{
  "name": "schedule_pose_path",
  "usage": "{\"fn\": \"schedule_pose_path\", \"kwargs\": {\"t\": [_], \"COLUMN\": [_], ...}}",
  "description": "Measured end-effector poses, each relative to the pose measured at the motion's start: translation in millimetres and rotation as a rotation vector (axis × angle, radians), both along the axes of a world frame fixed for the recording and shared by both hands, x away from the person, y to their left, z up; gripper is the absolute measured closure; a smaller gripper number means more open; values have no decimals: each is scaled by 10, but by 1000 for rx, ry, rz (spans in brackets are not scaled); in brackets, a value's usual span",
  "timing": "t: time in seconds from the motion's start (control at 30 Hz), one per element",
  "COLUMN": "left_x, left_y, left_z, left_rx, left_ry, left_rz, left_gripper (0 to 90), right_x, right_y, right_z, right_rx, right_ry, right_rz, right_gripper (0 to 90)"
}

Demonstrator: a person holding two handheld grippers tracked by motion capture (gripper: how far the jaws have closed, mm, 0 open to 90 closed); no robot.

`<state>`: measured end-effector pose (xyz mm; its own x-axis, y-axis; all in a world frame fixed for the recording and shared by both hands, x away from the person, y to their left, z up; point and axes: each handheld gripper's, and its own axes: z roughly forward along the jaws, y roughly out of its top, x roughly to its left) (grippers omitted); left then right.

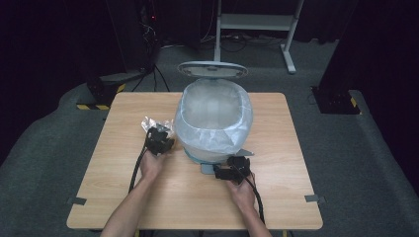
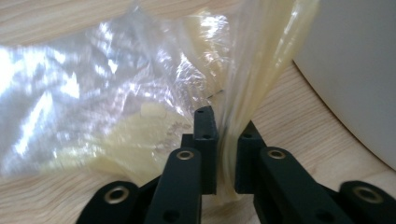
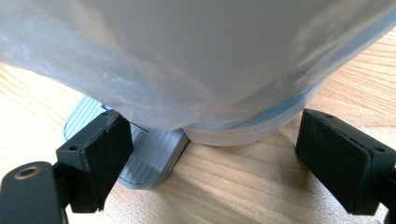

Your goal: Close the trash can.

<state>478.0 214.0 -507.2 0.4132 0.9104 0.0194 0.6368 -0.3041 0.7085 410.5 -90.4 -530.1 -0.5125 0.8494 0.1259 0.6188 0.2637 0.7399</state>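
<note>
Our pedal bin (image 1: 213, 118), lid up and lined, stands just right of the left gripper (image 2: 226, 154), which pinches the crumpled plastic wrapper (image 2: 116, 102). The right gripper (image 3: 210, 163) presses its spread jaws on the pedal (image 3: 140, 158); we should hold it down and lift the wrapper cleanly over the rim.

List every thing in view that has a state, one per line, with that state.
Bin: lid up, lined with a bag.
Pedal: under one right finger.
Plastic wrapper: crumpled, pinched at one edge.
Left gripper: shut on the plastic wrapper.
Right gripper: open, at the bin's base.
</note>
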Motion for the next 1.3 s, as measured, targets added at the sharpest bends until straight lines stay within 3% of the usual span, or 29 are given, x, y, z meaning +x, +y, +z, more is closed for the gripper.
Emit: {"fn": "schedule_pose_path", "kwargs": {"t": [0.27, 0.4, 0.57, 1.03, 1.3], "left_x": [-90, -136, -211, -497, -635], "left_y": [144, 183, 210, 293, 391], "left_z": [170, 254, 378, 890, 1207], "left_rx": [-67, -69, -106, -174, -251], "left_ry": [-35, -44, -66, -164, -201], "left_rz": [-11, -24, -40, -102, -120], "left_gripper": [869, 874, 875, 875, 876], "right_x": [1, 1, 1, 1, 1], "right_y": [0, 0, -1, -1, -1], "right_z": [0, 0, 0, 0, 0], "right_rx": [0, -1, -1, -1, -1], "right_ry": [-1, -1, -2, -2, -2], "right_rz": [0, 0, 1, 0, 0], "right_gripper": [108, 108, 109, 109, 109]}}
